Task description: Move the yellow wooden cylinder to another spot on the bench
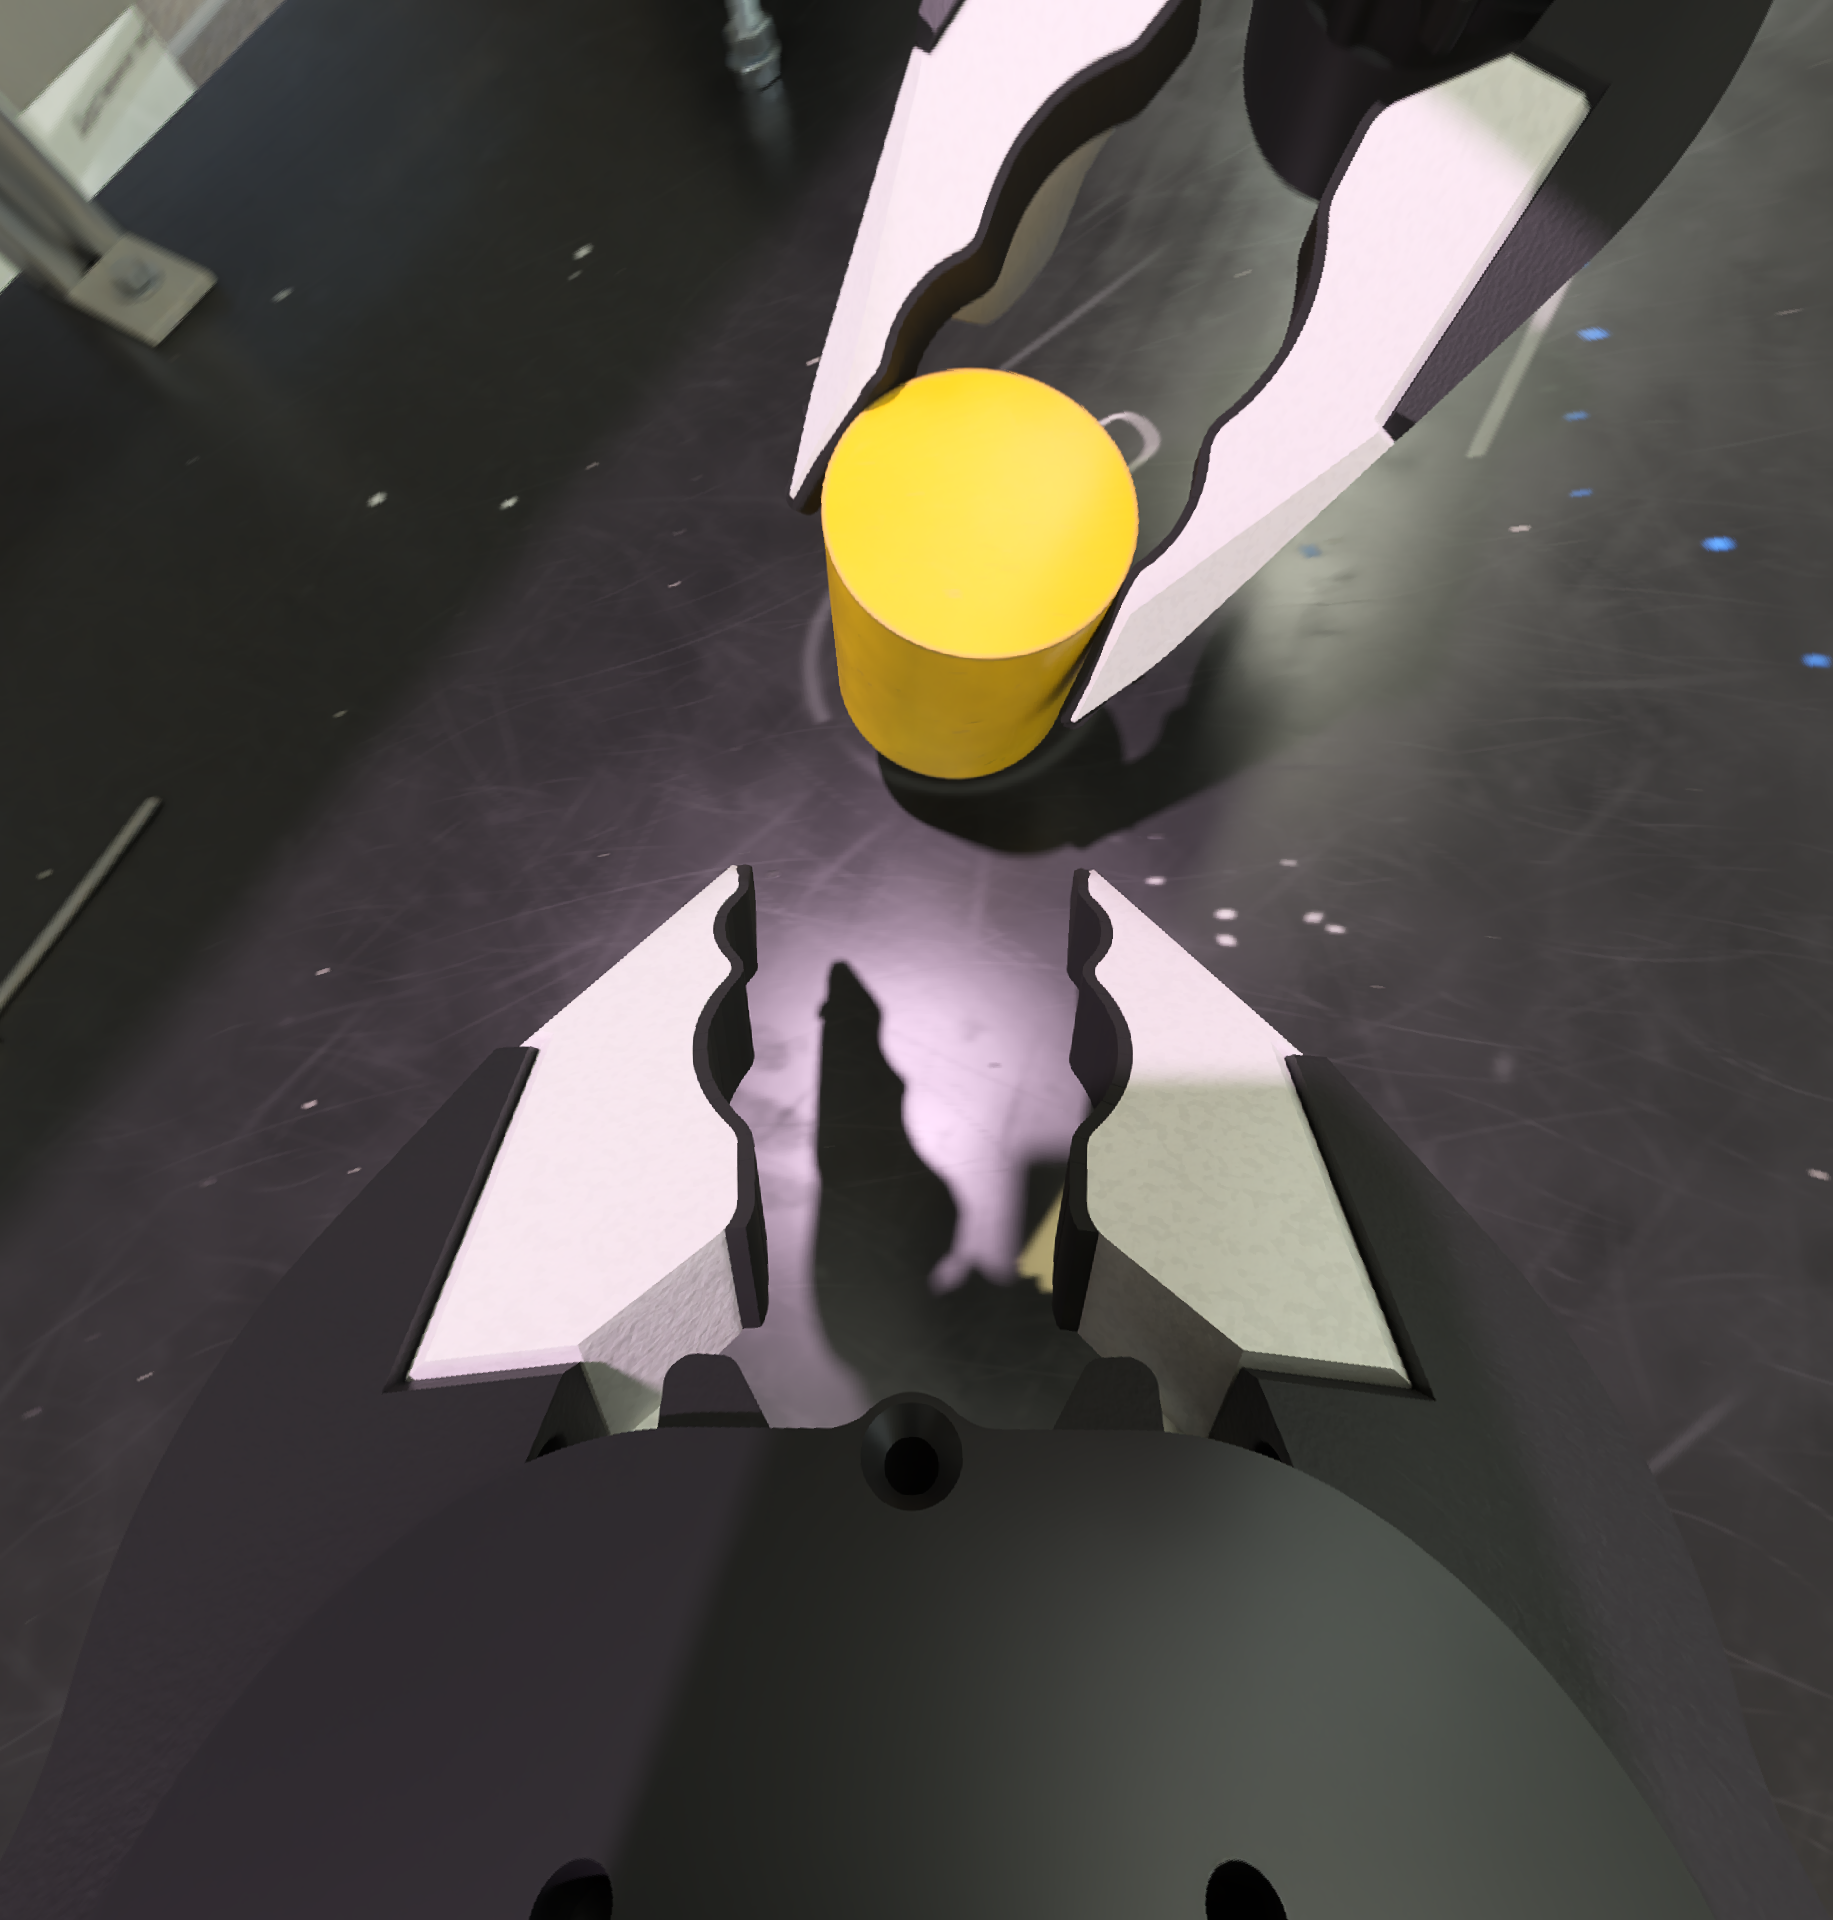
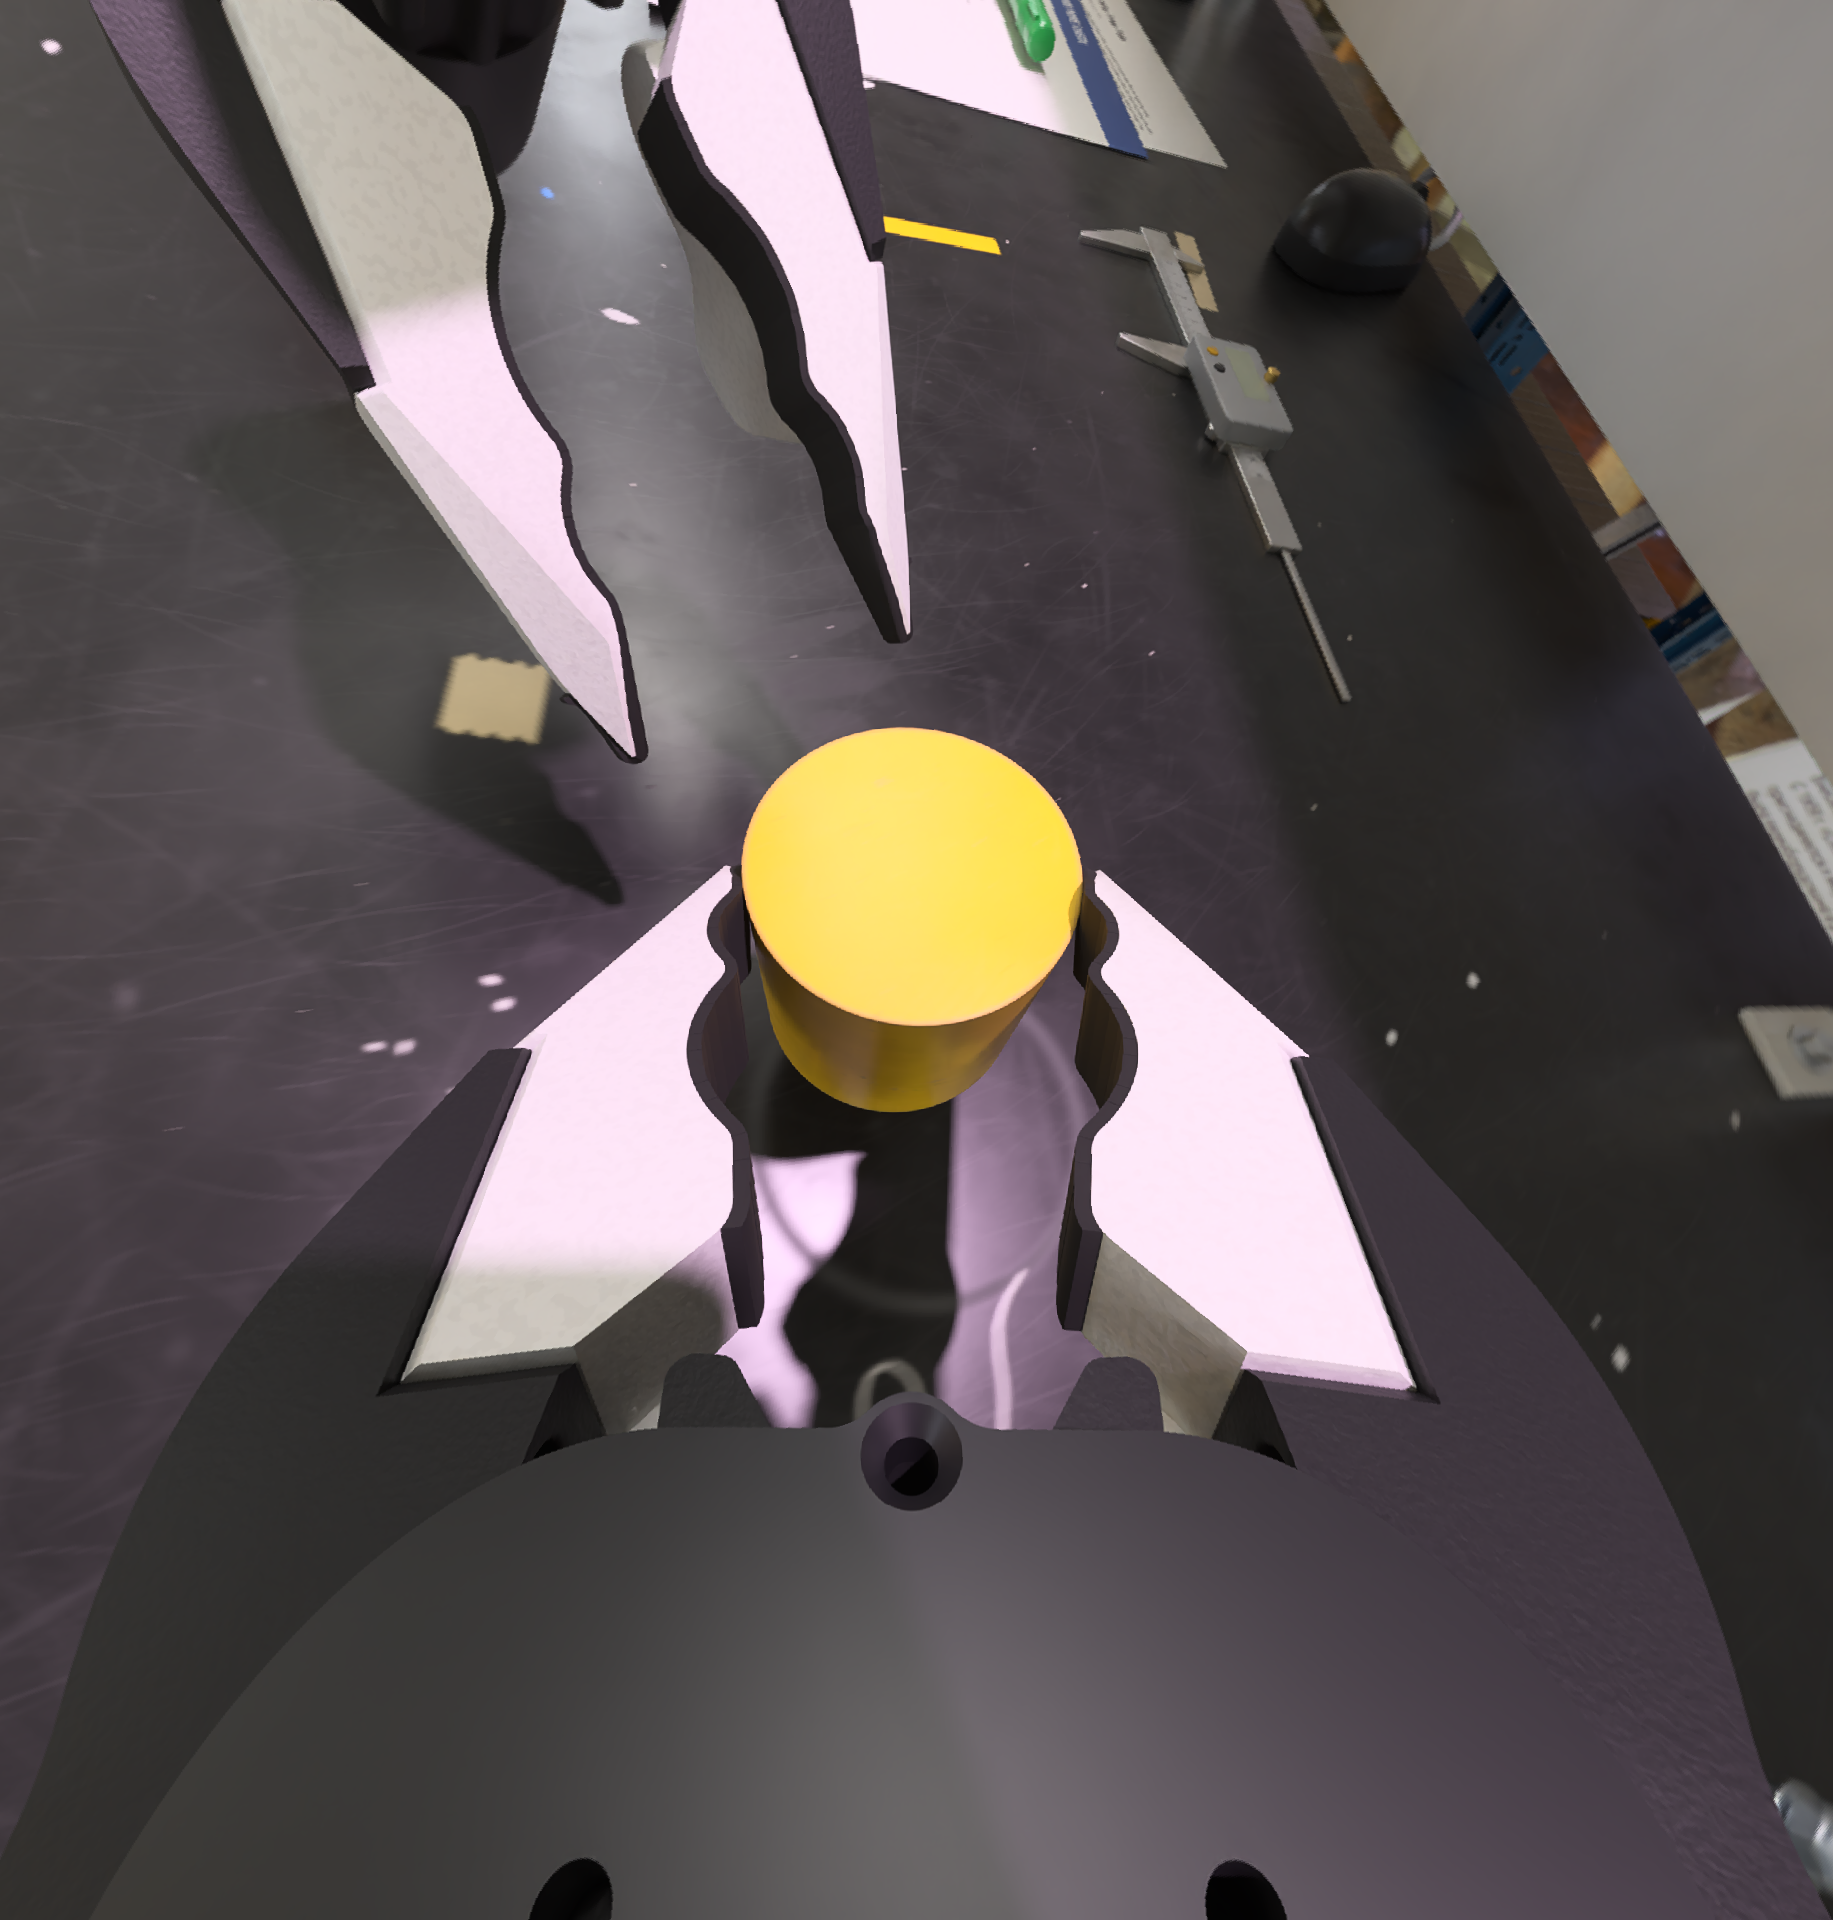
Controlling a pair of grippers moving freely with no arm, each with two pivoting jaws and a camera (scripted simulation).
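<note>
The yellow wooden cylinder [image 1: 979, 520] stands upright over the dark scratched bench [image 1: 372, 727]. My right gripper [image 2: 912, 878] is shut on the cylinder [image 2: 907, 935], with one fingertip on each side near its top. I cannot tell whether its base touches the bench. In the left wrist view the right gripper [image 1: 943, 608] comes in from the top and holds the cylinder. My left gripper [image 1: 912, 883] is open and empty, a short way in front of the cylinder. It faces the right gripper and also shows in the right wrist view [image 2: 764, 694].
A metal caliper [image 2: 1234, 405], a black dome [image 2: 1353, 229], a white sheet [image 2: 1047, 94], a yellow strip [image 2: 938, 234] and a small tan piece [image 2: 491, 698] lie on the bench. Metal frame brackets [image 1: 133, 281] [image 2: 1805, 1049] stand near the bench edges.
</note>
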